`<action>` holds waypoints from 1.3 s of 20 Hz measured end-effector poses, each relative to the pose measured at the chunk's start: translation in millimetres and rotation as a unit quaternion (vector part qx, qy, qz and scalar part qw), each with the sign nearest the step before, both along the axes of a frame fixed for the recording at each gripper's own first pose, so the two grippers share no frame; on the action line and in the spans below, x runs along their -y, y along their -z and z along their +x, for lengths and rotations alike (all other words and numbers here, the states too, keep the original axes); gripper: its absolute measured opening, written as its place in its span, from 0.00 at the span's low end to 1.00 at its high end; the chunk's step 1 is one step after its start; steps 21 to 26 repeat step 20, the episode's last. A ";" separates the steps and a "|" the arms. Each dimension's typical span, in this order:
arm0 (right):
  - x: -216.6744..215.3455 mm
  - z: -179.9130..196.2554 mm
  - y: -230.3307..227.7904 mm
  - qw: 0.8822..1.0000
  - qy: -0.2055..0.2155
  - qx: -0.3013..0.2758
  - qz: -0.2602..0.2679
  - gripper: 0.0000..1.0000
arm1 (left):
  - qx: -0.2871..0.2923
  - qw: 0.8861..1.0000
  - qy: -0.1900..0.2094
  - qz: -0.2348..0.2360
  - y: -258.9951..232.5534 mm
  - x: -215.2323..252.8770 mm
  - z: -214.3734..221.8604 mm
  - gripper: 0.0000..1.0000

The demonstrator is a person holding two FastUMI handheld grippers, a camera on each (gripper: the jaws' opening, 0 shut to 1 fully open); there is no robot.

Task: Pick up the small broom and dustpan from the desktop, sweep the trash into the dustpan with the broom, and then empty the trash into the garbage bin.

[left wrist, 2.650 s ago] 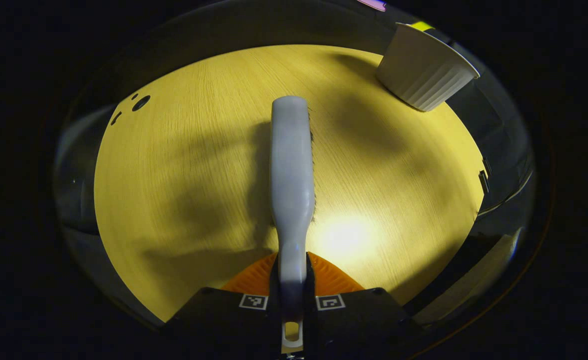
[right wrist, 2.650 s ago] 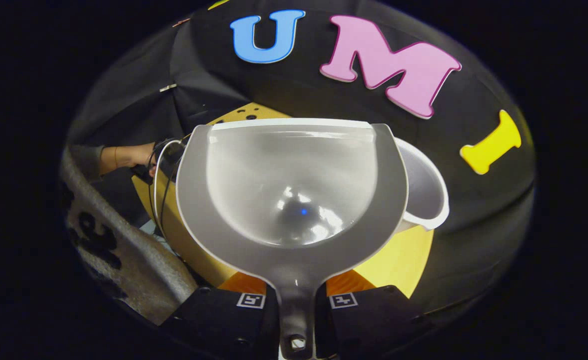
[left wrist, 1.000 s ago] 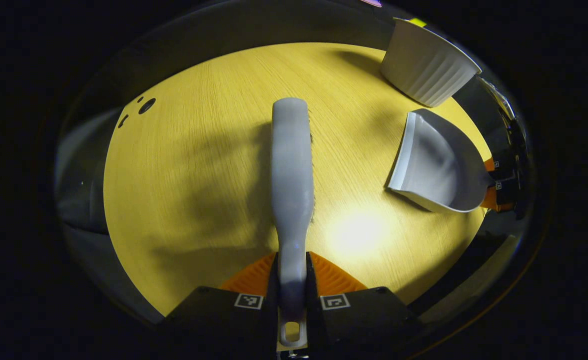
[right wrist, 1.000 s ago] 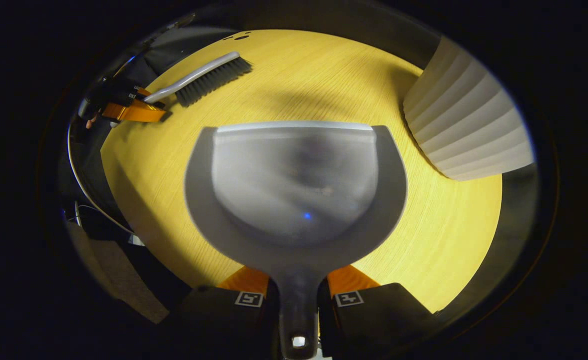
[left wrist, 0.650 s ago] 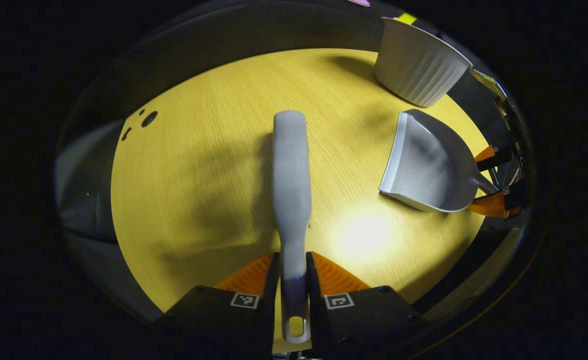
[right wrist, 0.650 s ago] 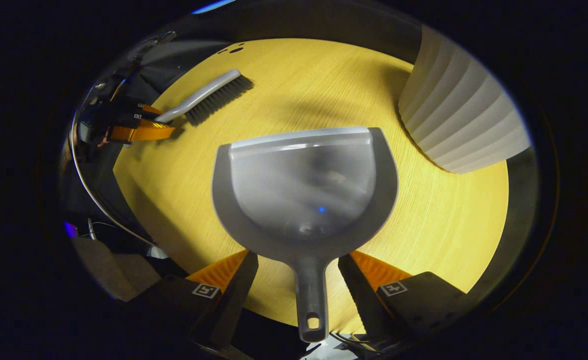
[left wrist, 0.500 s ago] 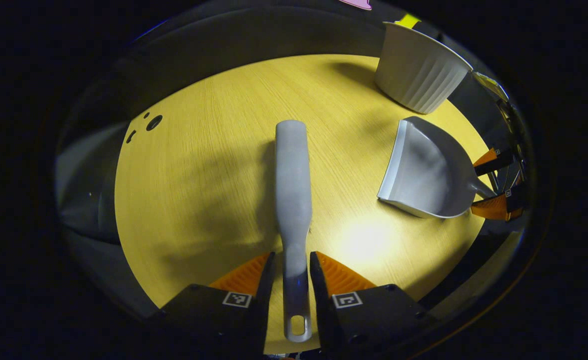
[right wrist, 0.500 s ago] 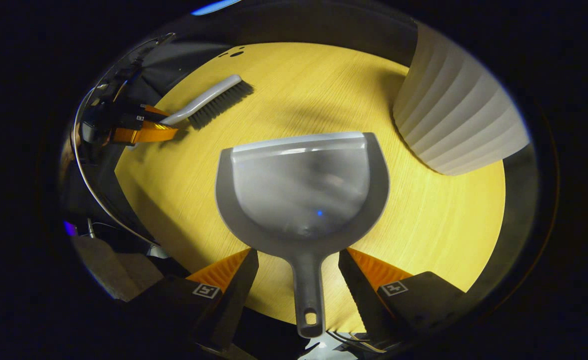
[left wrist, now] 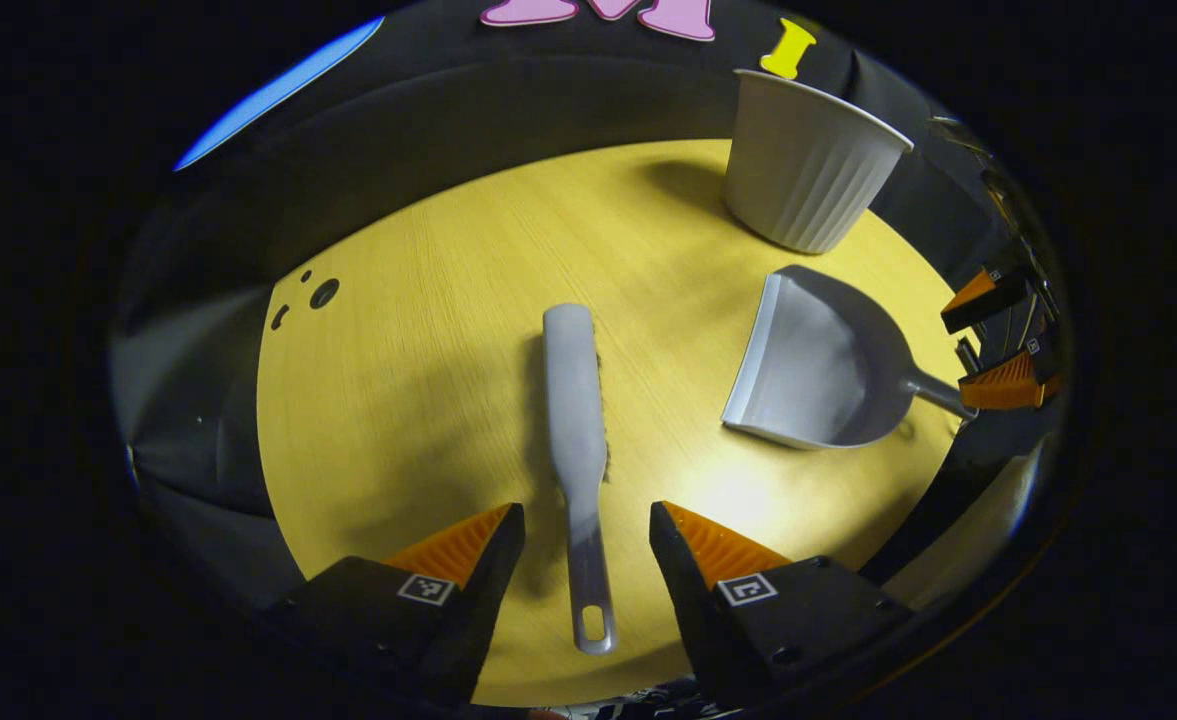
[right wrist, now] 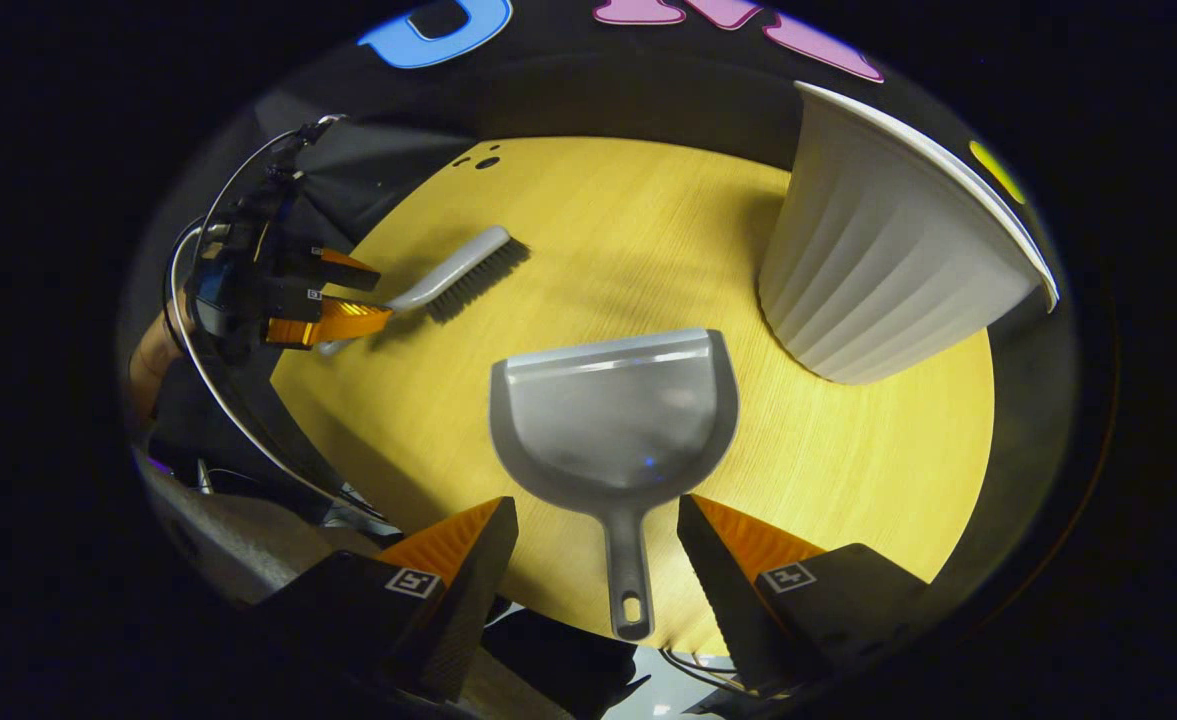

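Observation:
The small grey broom (left wrist: 576, 440) lies on the yellow wooden desktop (left wrist: 418, 380), its handle end between the spread orange fingers of my left gripper (left wrist: 584, 522), which is open and above it. The grey dustpan (right wrist: 616, 420) lies flat on the desk, its handle between the wide-apart fingers of my right gripper (right wrist: 596, 516), also open. The dustpan (left wrist: 816, 365) and the right gripper (left wrist: 993, 340) appear at the right of the left gripper view. In the right gripper view the broom (right wrist: 456, 270) and the left gripper (right wrist: 333, 300) are at the far left.
A white ribbed garbage bin (right wrist: 878, 260) stands on the desk just beyond and right of the dustpan; the bin (left wrist: 806, 165) is at the back right in the left gripper view. Small dark holes (left wrist: 323, 293) mark the desk's far left. A hand and cables (right wrist: 198, 300) are behind the left gripper.
Both grippers opened, letting go of the broom and the dustpan, then drew back and up. Broom and dustpan now rest on the desk.

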State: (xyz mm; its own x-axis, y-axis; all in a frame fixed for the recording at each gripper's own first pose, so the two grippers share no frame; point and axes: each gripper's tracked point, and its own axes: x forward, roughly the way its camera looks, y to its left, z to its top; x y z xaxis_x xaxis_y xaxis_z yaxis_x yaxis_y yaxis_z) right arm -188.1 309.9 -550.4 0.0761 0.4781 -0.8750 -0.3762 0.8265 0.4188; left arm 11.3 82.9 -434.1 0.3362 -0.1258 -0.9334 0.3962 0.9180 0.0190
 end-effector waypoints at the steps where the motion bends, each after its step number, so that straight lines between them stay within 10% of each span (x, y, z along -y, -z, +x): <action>1: -0.3 1.7 -7.0 1.000 -0.003 0.000 0.005 0.99 | 0.007 1.000 0.000 0.000 -6.1 -0.3 3.5 0.80; 26: 2.9 22.1 -54.4 0.999 0.014 0.030 0.019 0.99 | 0.065 0.998 0.000 -0.020 -56.8 14.0 16.5 0.82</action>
